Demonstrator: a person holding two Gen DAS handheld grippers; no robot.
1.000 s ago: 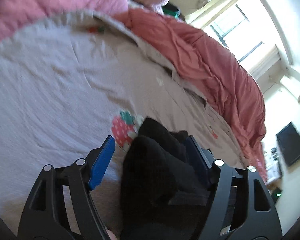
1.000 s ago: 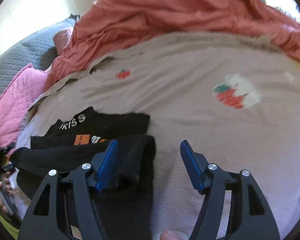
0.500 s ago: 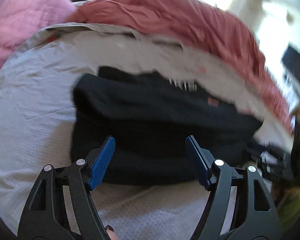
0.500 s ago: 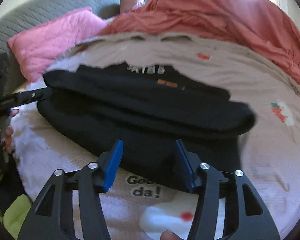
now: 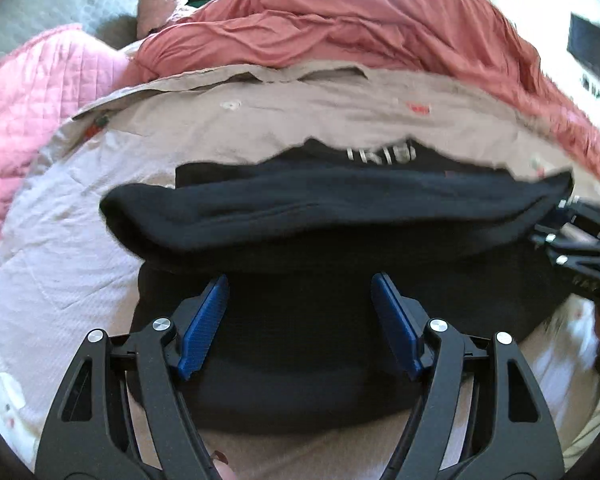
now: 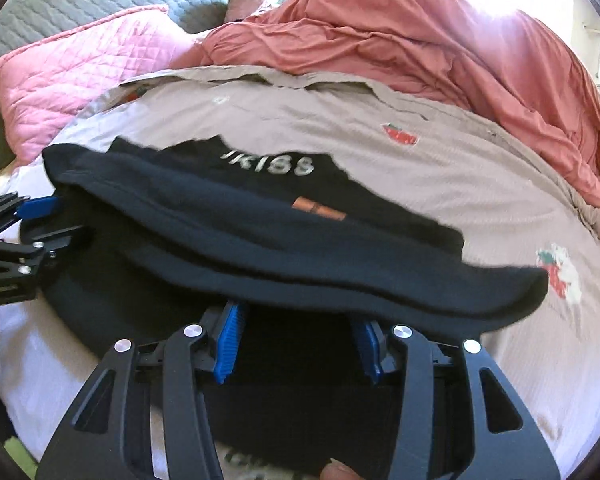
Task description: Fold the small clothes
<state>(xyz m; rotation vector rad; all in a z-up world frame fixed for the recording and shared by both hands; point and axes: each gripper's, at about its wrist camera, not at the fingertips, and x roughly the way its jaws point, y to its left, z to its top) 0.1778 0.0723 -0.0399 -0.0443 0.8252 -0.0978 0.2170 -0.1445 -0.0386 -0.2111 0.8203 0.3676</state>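
The black garment (image 6: 260, 240) lies part-folded on the bed (image 6: 440, 184), soft, light and limp. Take hold at the near hem. Left hand-held gripper (image 5: 300, 320): jaws apart, empty. Right hand-held gripper (image 6: 300, 336): half-closed over the fabric; grip cannot be confirmed.

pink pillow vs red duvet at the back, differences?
The pillow is pale pink, the duvet deeper brick red. The pillow has diamond quilting; the duvet is plain, creased. The pillow sits compact at left; the duvet bunches across the far side. Both lie beyond the black garment.
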